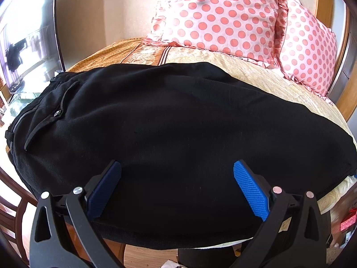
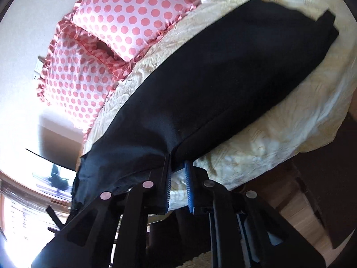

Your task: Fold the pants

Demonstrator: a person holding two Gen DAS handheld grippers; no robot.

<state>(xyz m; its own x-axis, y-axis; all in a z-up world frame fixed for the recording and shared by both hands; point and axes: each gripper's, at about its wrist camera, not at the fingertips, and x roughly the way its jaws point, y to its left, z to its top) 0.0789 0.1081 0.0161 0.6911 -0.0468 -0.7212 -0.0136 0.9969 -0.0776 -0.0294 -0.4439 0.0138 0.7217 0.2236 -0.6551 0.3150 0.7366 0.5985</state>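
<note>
Pants: black pants (image 1: 178, 120) lie flat across the bed (image 1: 279, 84), filling the middle of the left wrist view; waistband and zip pocket at centre left.
Left hand-held gripper: (image 1: 177, 187) at lower centre, jaws spread wide over the near edge of the pants, blue pads clear of the cloth.
Right hand-held gripper: (image 2: 178, 174) at lower centre of the right wrist view, jaws nearly together, pinching the pants' hem edge.
Pillows: two pink polka-dot pillows (image 1: 223, 15) at the upper right.
Bedcover: cream, crinkled (image 2: 279, 120), beneath the pants.
</note>
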